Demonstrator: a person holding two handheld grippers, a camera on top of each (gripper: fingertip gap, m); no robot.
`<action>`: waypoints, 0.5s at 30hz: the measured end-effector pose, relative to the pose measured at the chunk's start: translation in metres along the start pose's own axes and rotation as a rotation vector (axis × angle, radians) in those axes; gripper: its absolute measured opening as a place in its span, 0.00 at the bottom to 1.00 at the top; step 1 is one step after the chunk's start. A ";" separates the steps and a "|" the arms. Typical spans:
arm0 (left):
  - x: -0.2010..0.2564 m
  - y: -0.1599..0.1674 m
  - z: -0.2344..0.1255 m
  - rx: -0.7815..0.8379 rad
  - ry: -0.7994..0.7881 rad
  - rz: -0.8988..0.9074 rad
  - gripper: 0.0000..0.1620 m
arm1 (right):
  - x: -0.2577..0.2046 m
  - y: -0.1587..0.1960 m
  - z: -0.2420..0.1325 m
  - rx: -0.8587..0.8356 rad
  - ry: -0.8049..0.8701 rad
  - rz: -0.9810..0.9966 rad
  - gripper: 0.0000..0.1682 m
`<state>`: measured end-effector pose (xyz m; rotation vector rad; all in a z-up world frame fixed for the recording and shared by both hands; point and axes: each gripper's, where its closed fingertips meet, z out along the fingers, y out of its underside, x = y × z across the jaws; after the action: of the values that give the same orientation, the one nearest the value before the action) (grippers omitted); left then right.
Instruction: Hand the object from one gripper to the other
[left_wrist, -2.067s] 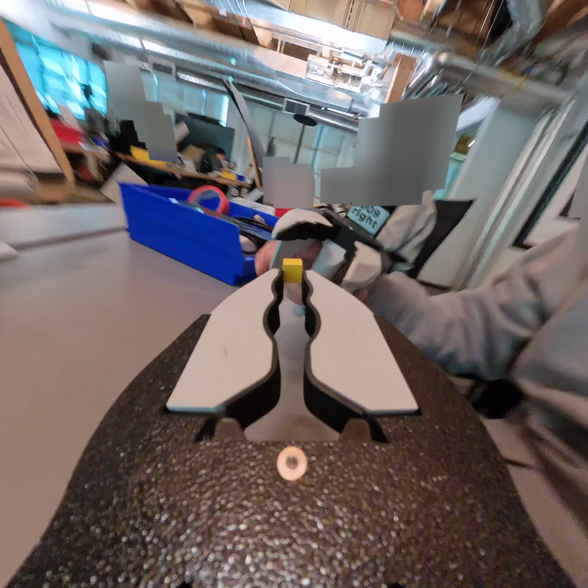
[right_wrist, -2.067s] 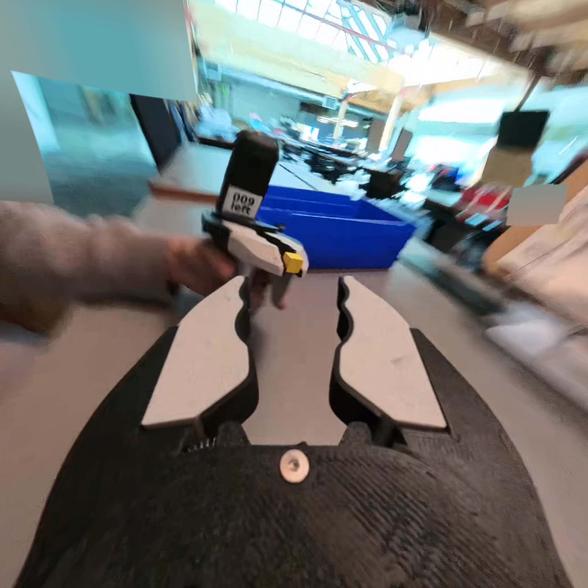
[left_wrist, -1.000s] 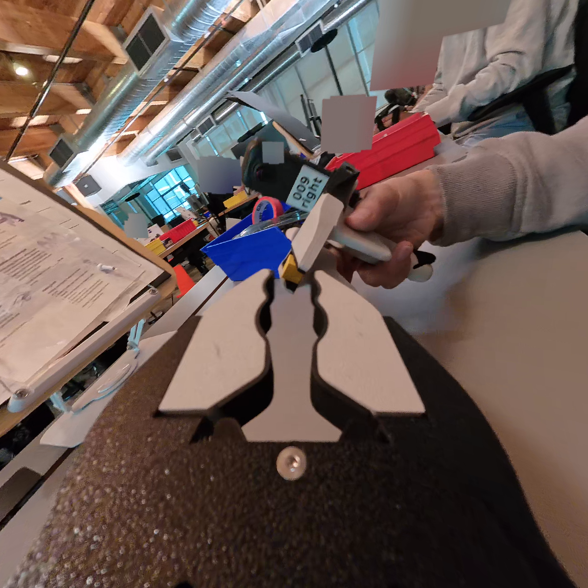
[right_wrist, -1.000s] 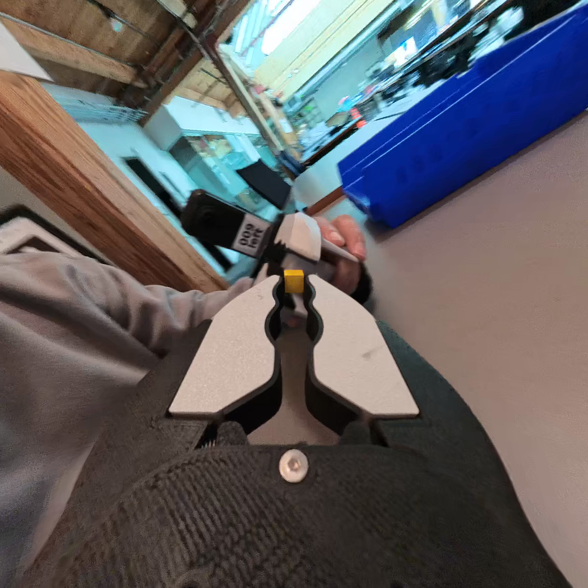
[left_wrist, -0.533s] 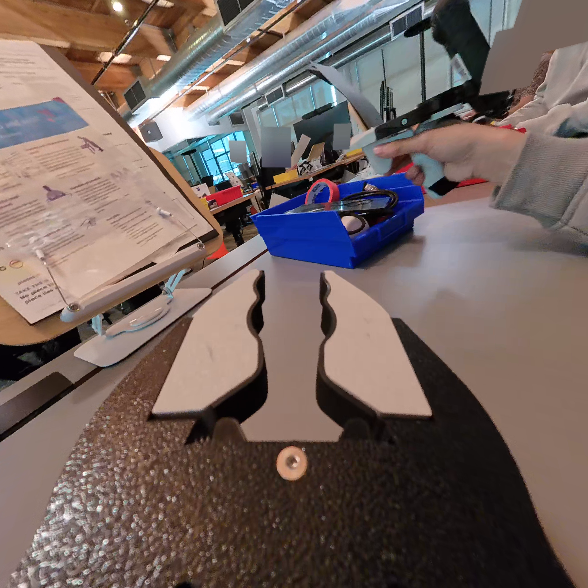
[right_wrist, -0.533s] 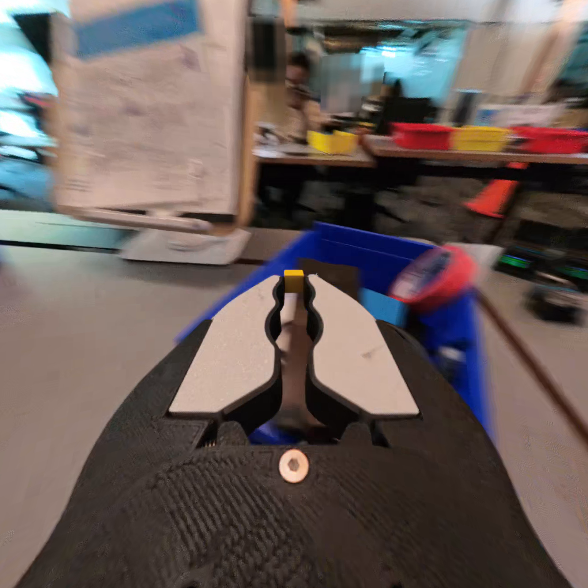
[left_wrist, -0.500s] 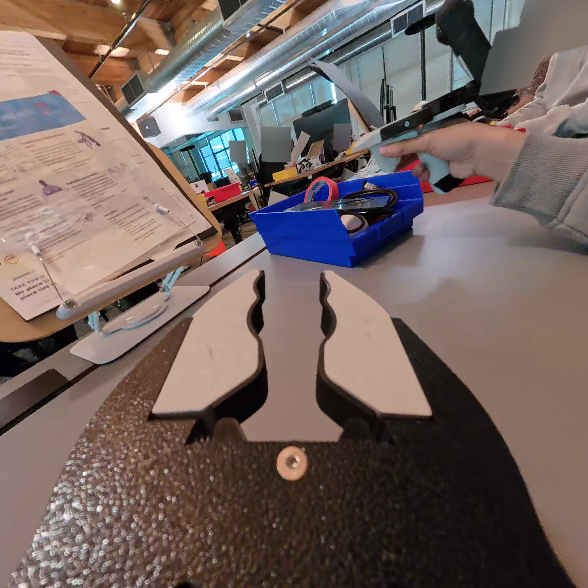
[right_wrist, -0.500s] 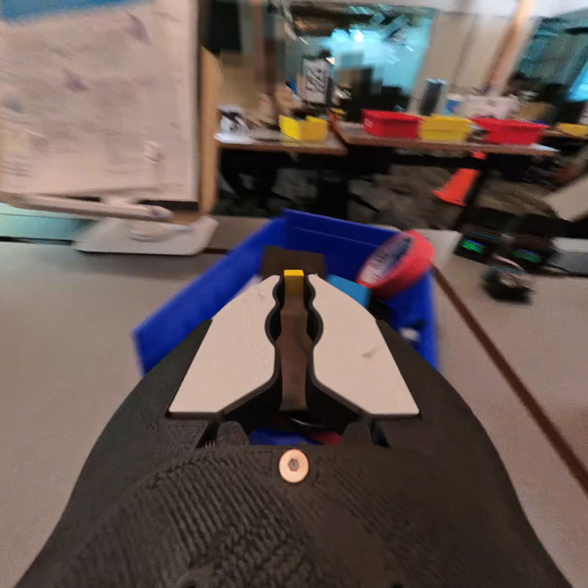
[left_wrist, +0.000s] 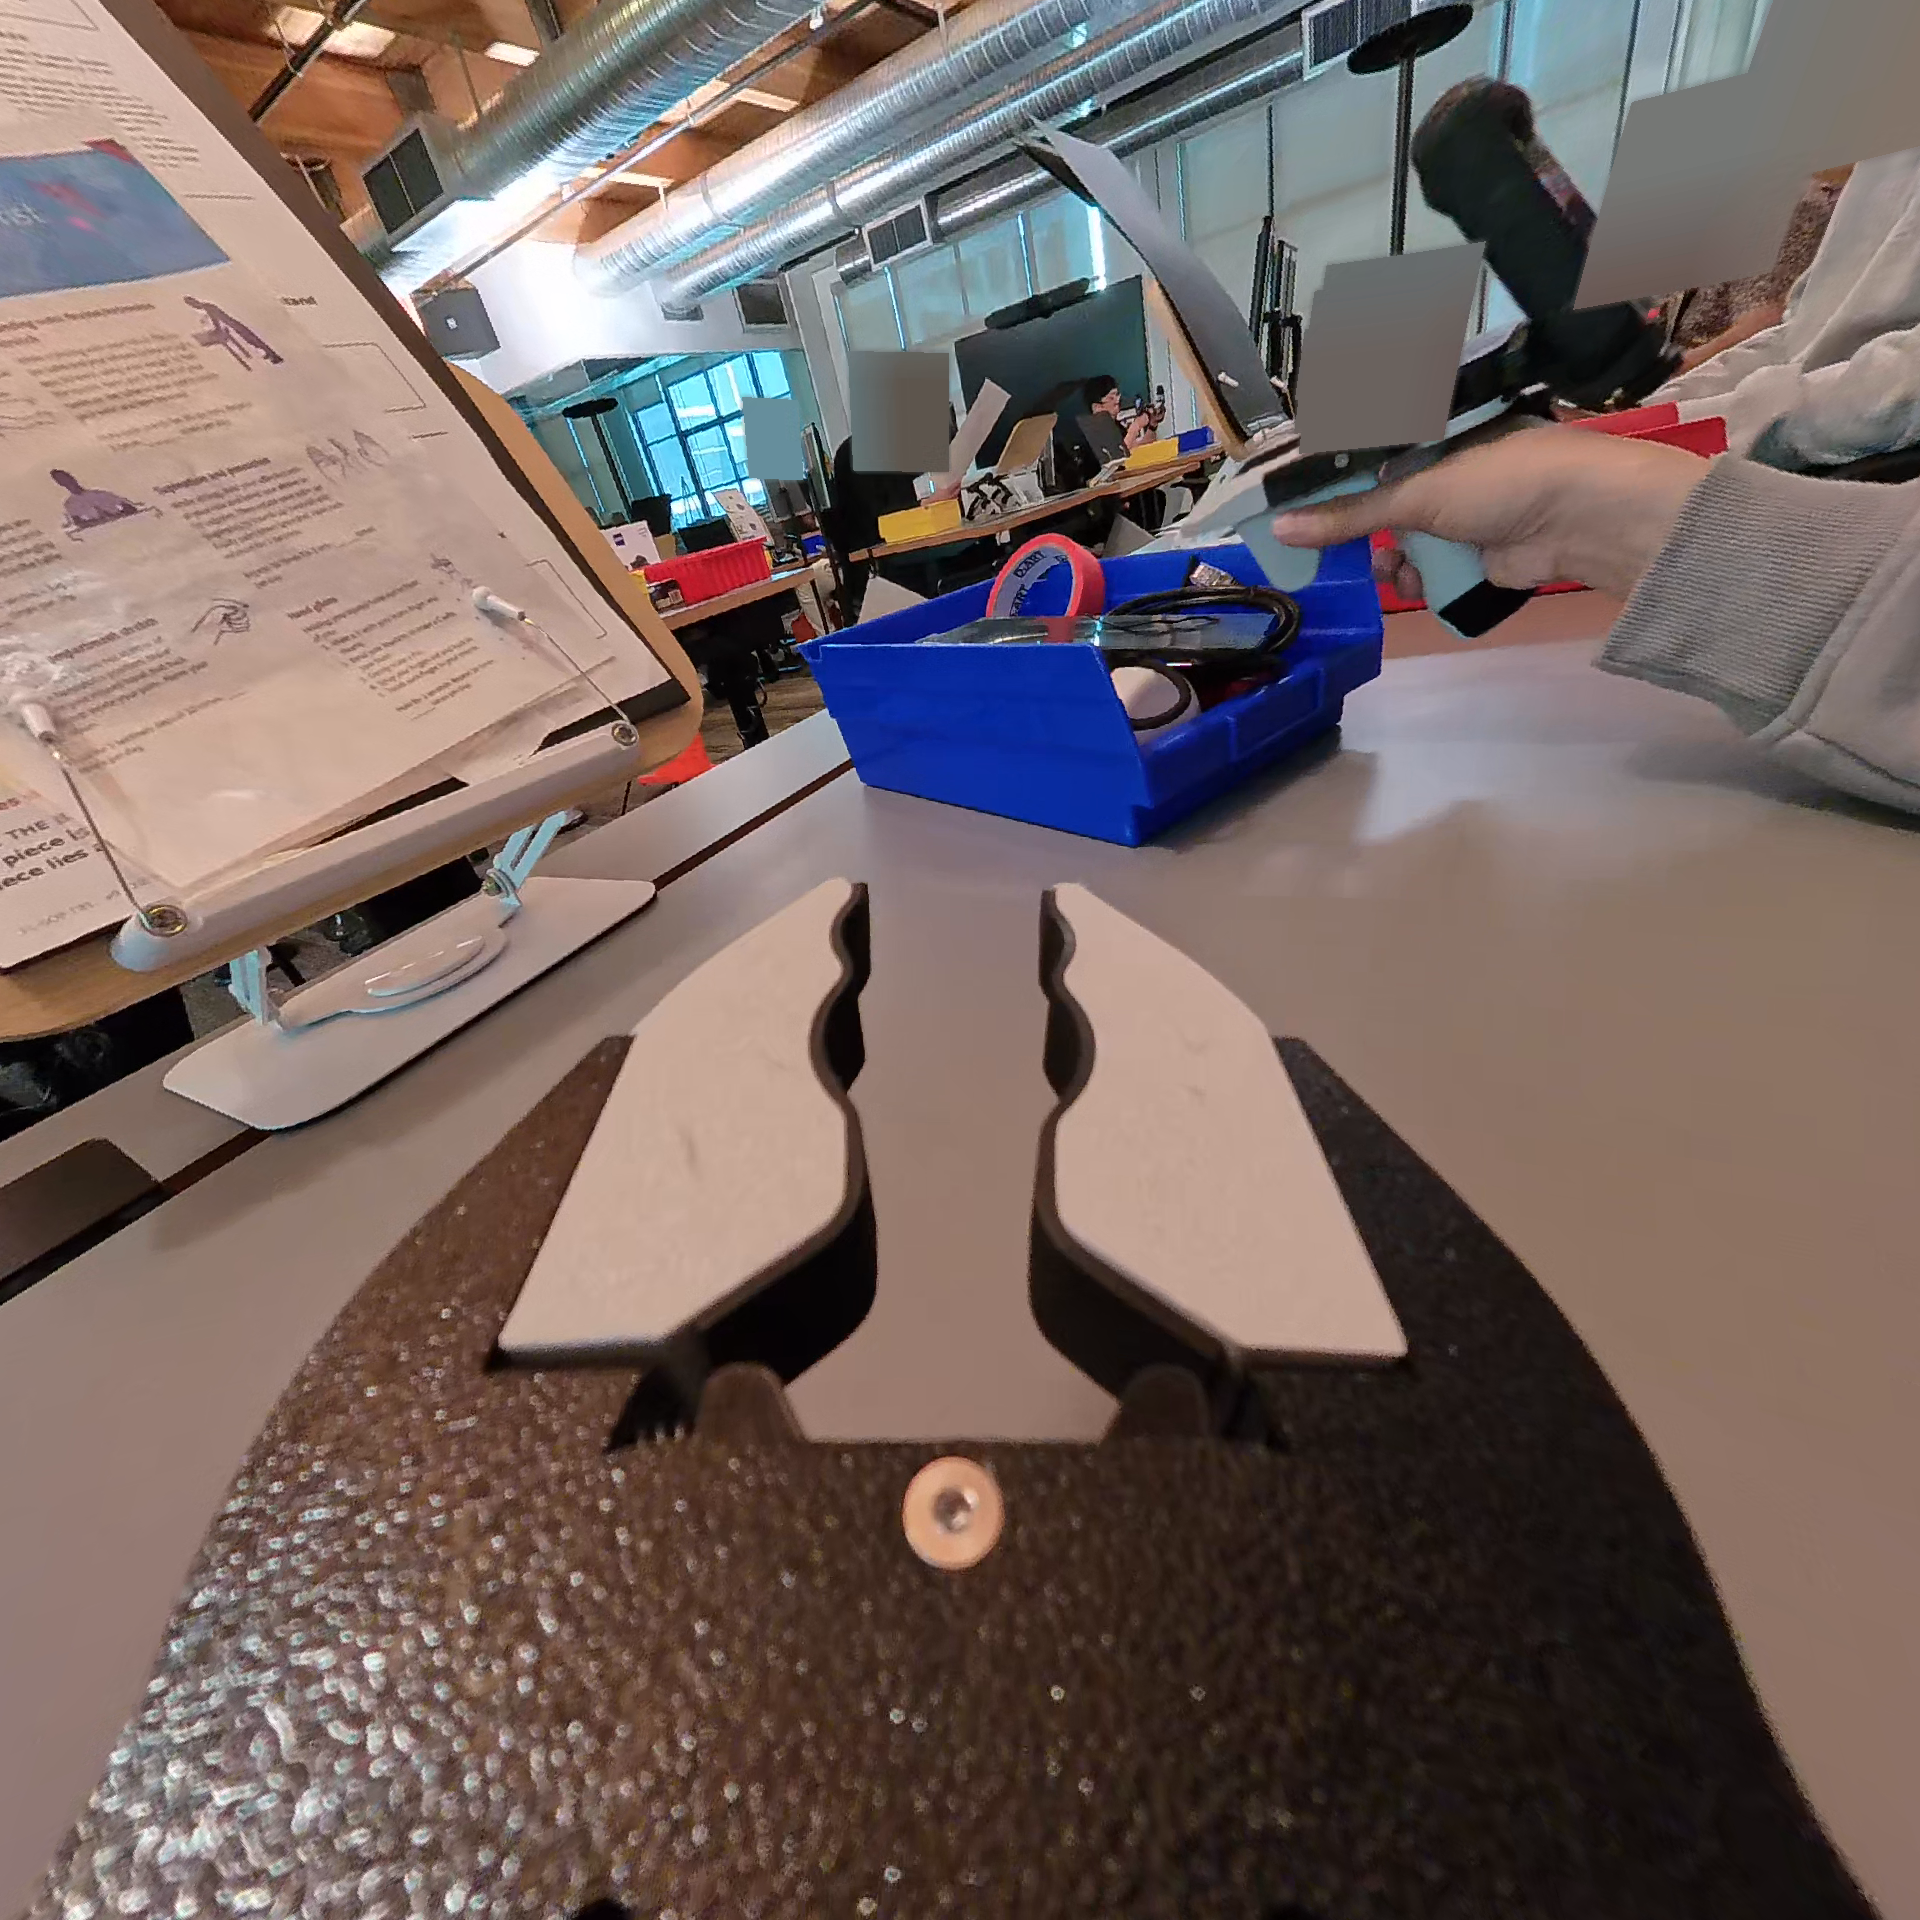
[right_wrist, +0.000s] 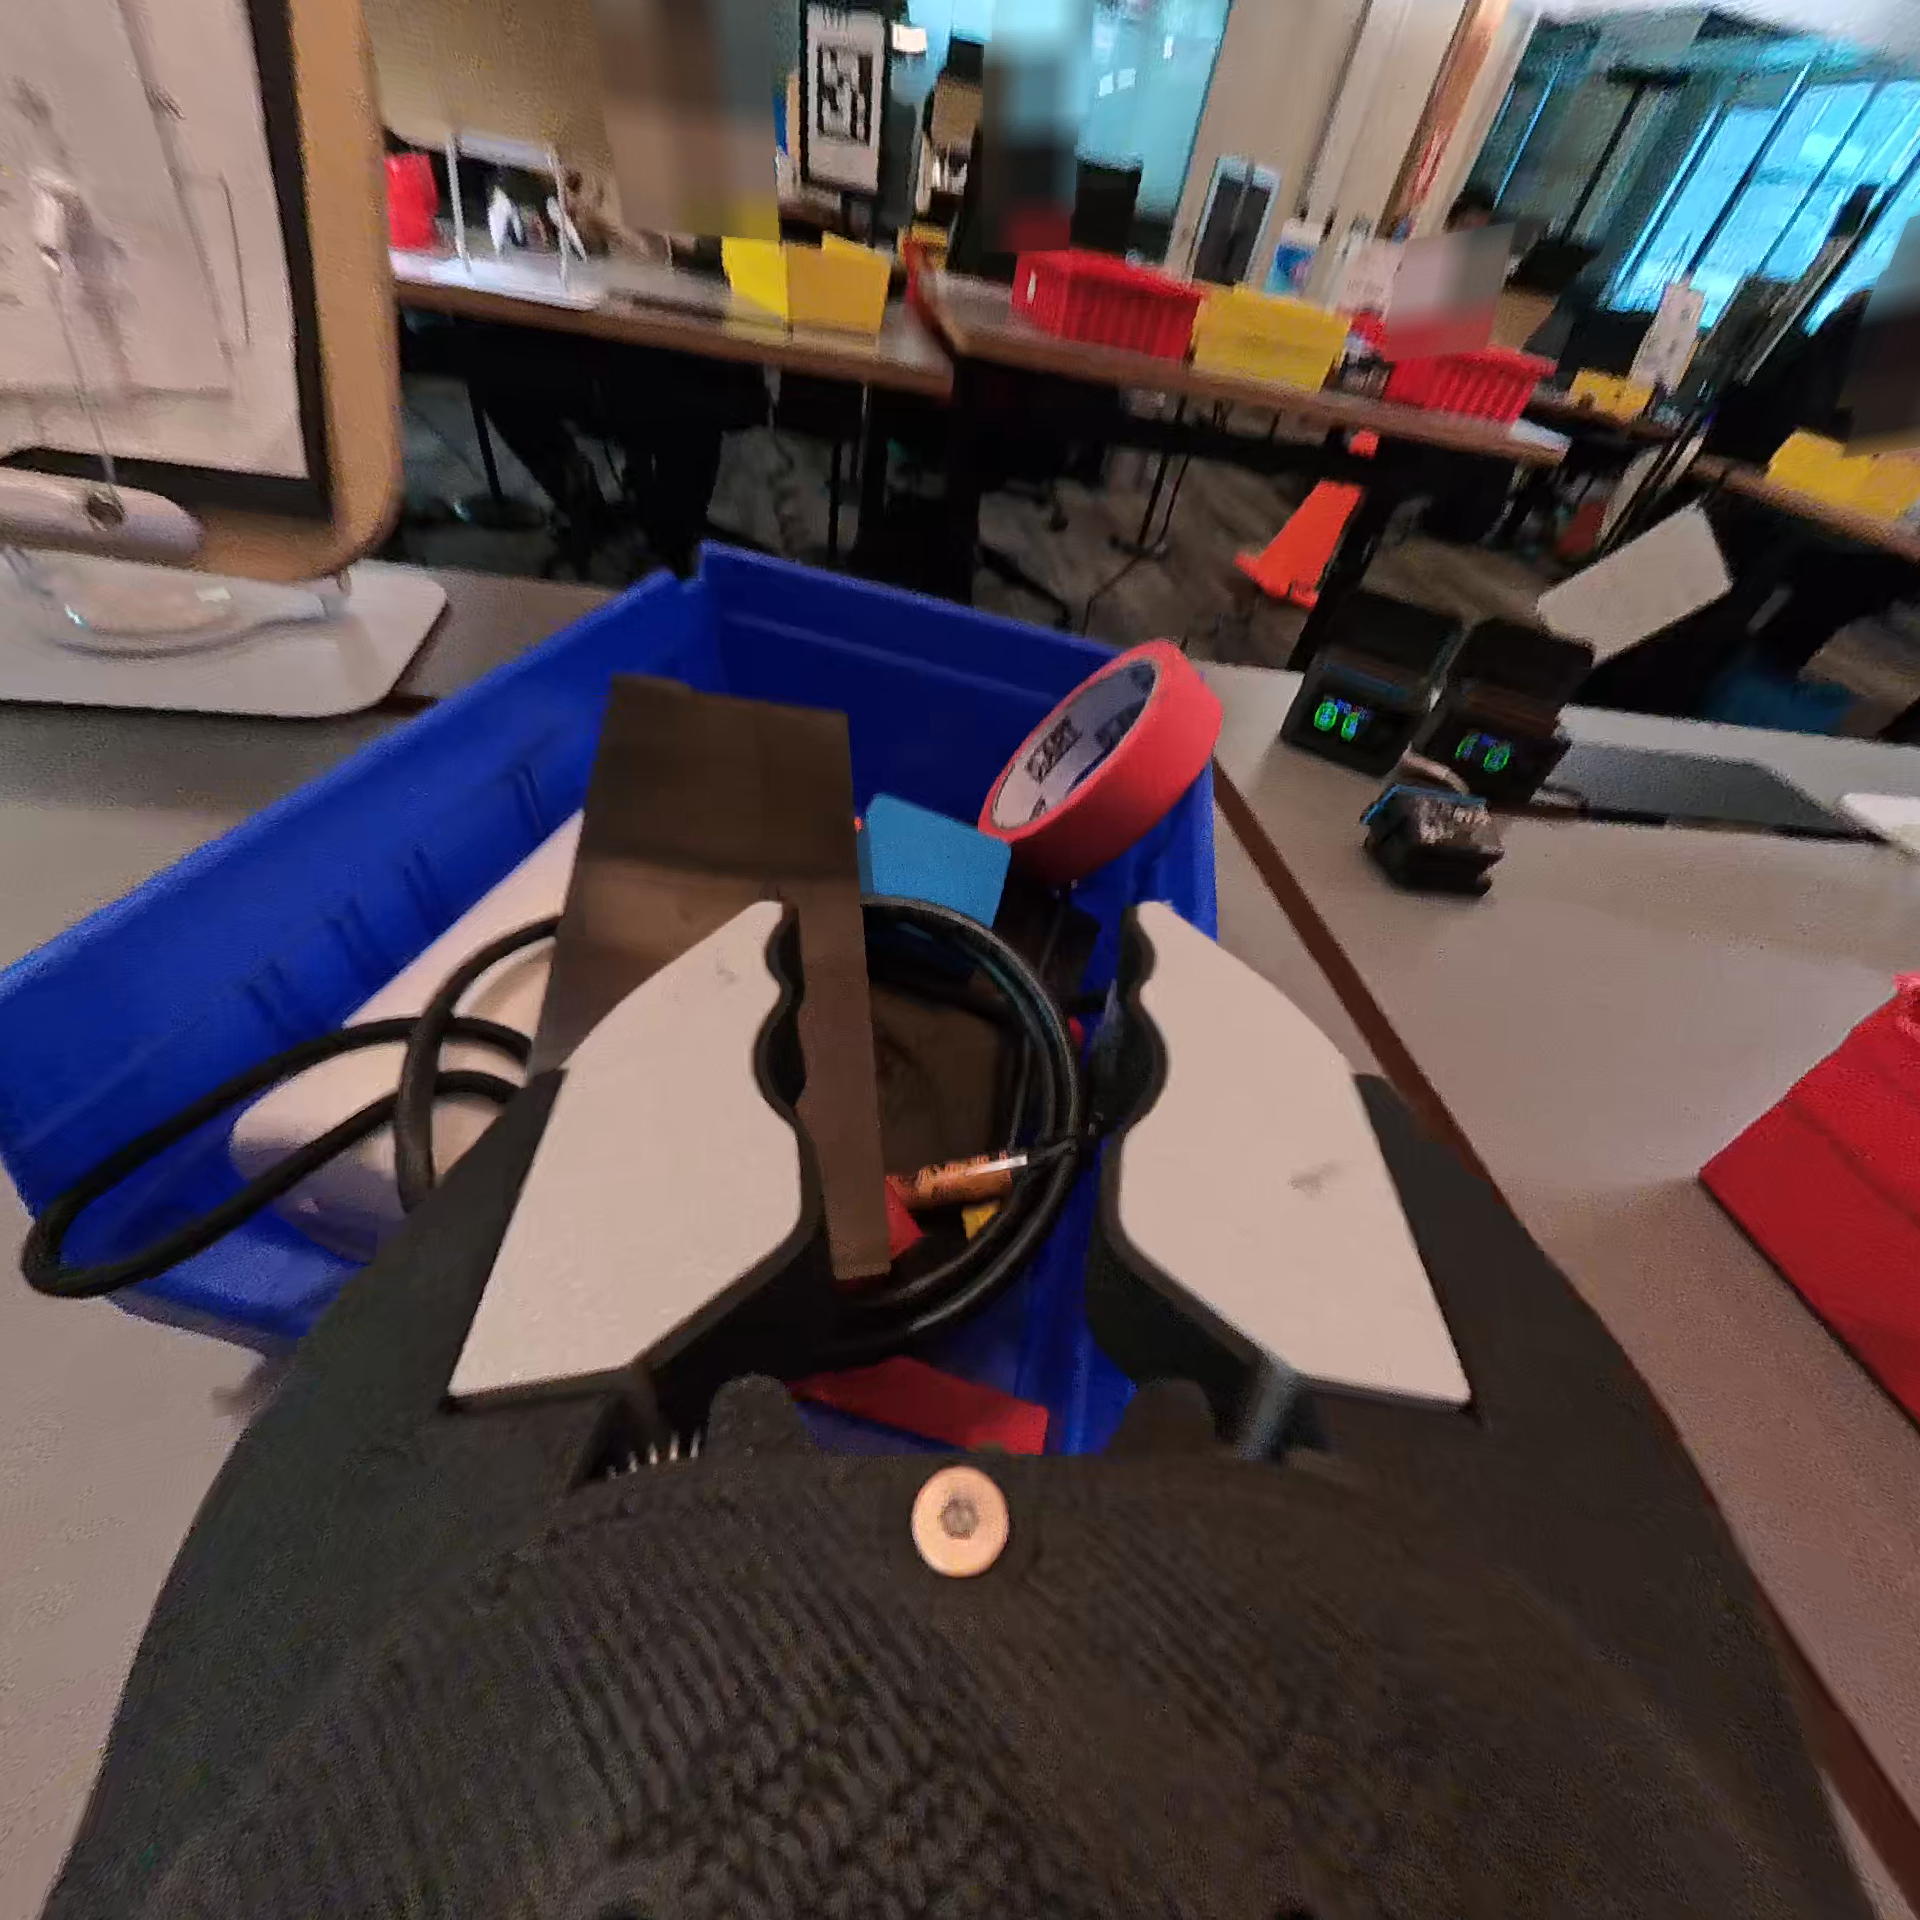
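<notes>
Yellow block (right_wrist: 977, 1218) (just a corner visible) in blue bin (right_wrist: 312, 862)

ceiling: wood beams, silver ducts (left_wrist: 727, 135) | far wall: tall windows (left_wrist: 717, 436) | furniture: grey desk (left_wrist: 1558, 987), long work tables (right_wrist: 1195, 364) carrying red and yellow bins (right_wrist: 1101, 291) | floor: orange cone (right_wrist: 1304, 540) | light: bright daylight
</notes>
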<state>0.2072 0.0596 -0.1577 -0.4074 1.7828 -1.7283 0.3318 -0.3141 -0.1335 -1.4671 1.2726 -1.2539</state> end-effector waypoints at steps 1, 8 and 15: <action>0.000 -0.001 0.000 0.002 0.000 0.001 0.19 | -0.005 -0.007 -0.002 0.038 -0.004 -0.014 0.40; -0.013 -0.014 -0.007 0.032 -0.080 0.001 0.20 | -0.120 -0.055 -0.023 0.318 -0.213 -0.238 0.44; -0.087 -0.056 -0.079 0.079 -0.435 -0.121 0.18 | -0.225 -0.019 -0.038 0.313 -0.437 -0.542 0.41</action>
<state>0.2145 0.1693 -0.0878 -0.8030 1.3972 -1.6311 0.2976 -0.0880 -0.1466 -1.7801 0.3778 -1.2927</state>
